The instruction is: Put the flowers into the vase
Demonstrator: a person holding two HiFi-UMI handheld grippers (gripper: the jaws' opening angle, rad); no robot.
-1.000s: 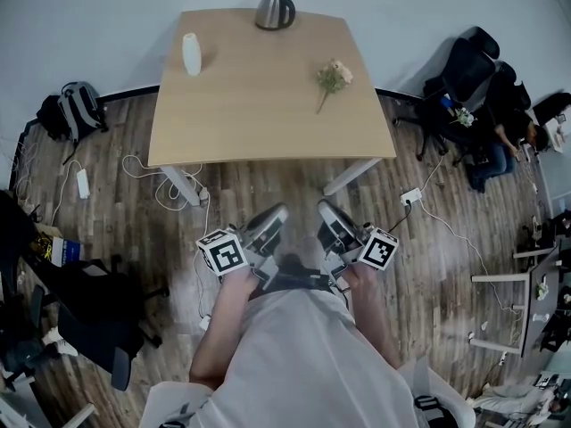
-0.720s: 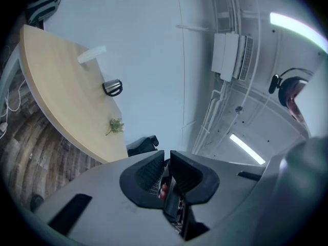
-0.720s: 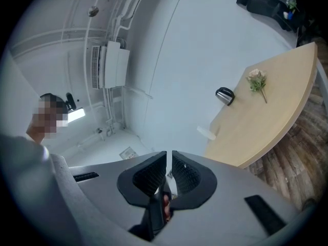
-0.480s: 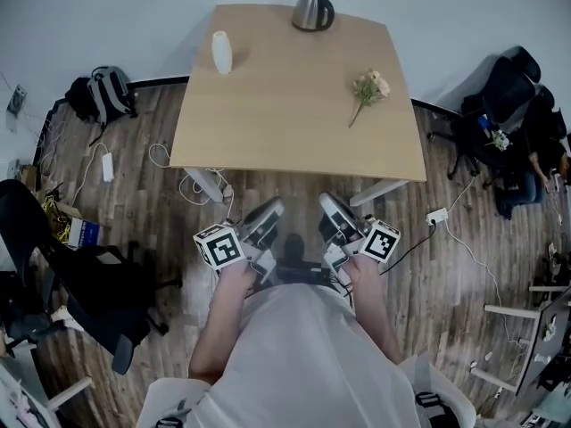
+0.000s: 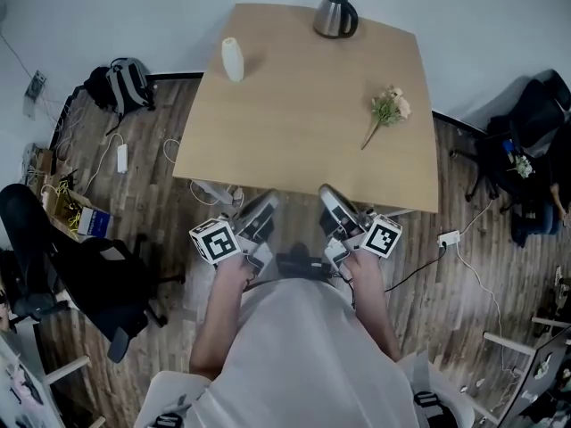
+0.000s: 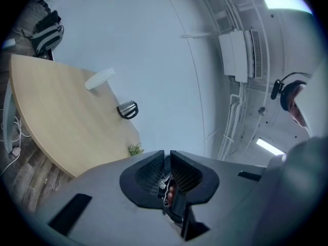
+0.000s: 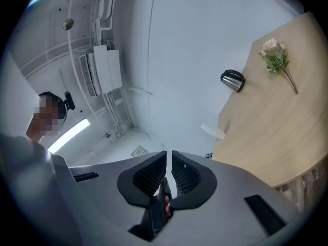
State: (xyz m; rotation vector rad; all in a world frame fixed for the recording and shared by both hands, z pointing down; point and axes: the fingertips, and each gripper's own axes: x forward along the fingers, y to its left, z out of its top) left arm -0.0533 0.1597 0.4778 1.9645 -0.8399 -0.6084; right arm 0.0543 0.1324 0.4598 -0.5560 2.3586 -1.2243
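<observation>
A small bunch of pale flowers (image 5: pixel 387 111) with a green stem lies on the right part of the wooden table (image 5: pixel 303 114). They also show small in the left gripper view, flowers (image 6: pixel 135 149), and large in the right gripper view, flowers (image 7: pixel 277 60). A white vase (image 5: pixel 232 60) stands upright near the table's back left; the vase (image 6: pixel 99 79) and vase (image 7: pixel 212 131) show in both gripper views. My left gripper (image 5: pixel 264 210) and right gripper (image 5: pixel 332 205) are held side by side just short of the table's near edge, both shut and empty.
A steel kettle (image 5: pixel 335 16) stands at the table's back edge. Cables and a power strip (image 5: pixel 121 157) lie on the wooden floor to the left, beside a backpack (image 5: pixel 123 86). A black office chair (image 5: pixel 80 275) stands at my left, more chairs (image 5: pixel 535 123) at the right.
The table has come nearer and shifted right in the head view as I stepped toward it. Both grippers moved forward with me, still shut, and now reach the table's near edge.
</observation>
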